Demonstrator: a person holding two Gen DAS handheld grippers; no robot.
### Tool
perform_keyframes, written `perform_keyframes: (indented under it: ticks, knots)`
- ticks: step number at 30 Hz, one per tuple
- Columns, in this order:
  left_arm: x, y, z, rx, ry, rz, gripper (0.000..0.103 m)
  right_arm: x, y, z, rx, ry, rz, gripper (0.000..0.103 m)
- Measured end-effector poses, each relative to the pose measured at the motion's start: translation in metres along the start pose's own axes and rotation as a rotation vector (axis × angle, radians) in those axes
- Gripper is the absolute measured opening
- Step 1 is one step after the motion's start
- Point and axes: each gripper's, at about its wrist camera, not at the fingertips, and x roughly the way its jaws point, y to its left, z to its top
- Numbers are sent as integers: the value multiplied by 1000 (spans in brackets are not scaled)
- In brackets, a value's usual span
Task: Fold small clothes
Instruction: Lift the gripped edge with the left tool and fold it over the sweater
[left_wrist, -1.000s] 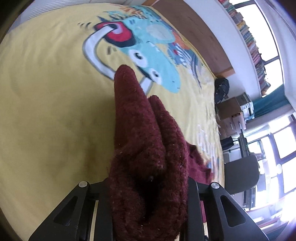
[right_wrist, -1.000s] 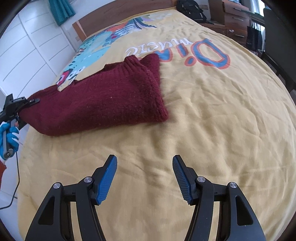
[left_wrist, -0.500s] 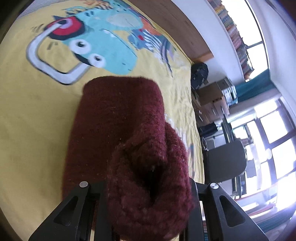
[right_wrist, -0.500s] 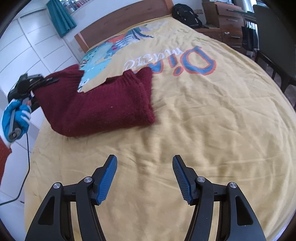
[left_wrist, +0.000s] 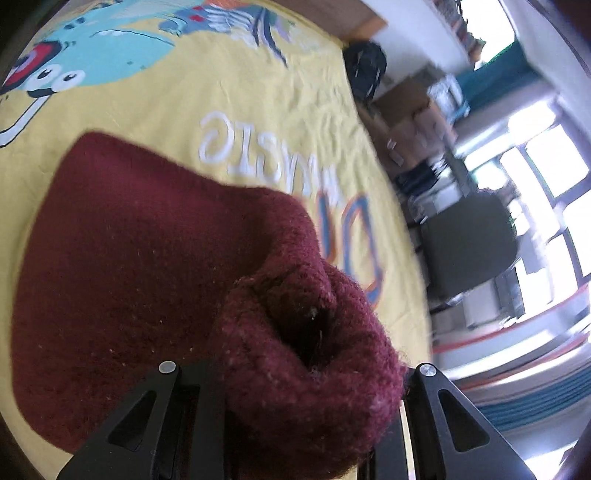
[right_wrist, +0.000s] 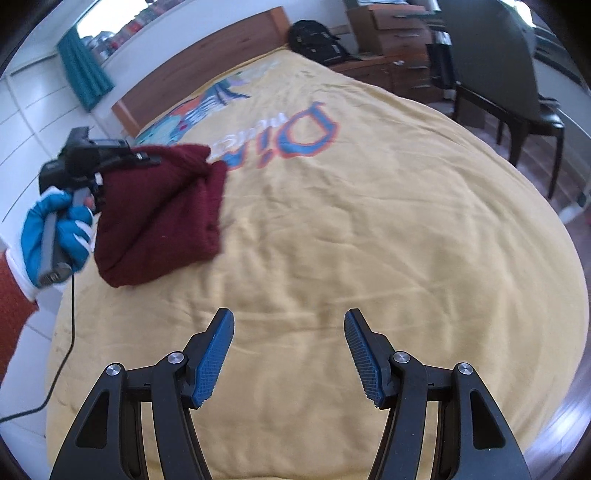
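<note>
The left gripper (right_wrist: 147, 159) is closed on a bunched edge of the maroon knitted sweater (right_wrist: 162, 218) and holds it raised above the bed. In the left wrist view the thick roll of wool (left_wrist: 306, 373) fills the whole gap between the black fingers, so the fingertips themselves are hidden. The hand in a blue glove (right_wrist: 55, 236) grips the handle of this gripper at the far left side of the scene, with the handle pointing downward and the fingers pointing to the right, nearly level. A black cable (right_wrist: 62, 365) hangs down from the handle.

The sweater hangs from the gripper in a folded shape; its lower part rests on the yellow bedspread (right_wrist: 369, 240), on the left side of the bed, just beside the blue and orange printed letters (right_wrist: 295, 136).

The right gripper (right_wrist: 289, 360) is wide open and holds nothing. Its blue ribbed pads (right_wrist: 214, 362) face each other above the near part of the bedspread, well apart from the sweater.

At the far right stands a dark chair (right_wrist: 517, 81).
</note>
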Motion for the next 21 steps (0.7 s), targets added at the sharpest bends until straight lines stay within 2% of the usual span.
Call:
perform_keyframes:
  ticks: [3,7,12,15,21]
  knots:
    - [26,-6,-18,56,42,73,19,-3,-15,-8,23,1,-15,64]
    - [42,-5,-42,117,61,123,19,-4,-35,-19,61,6,-35,64]
    - [50,-16,-48,136,54,159,19,-11,-54,-29,105,1,-61,64]
    - [58,-27,-49,168,55,207,20,-13,-59,-31,112,0,-70,64]
    - [61,-37,-60,228,57,253,28,-16,-59,-33,115,-3,-70,64]
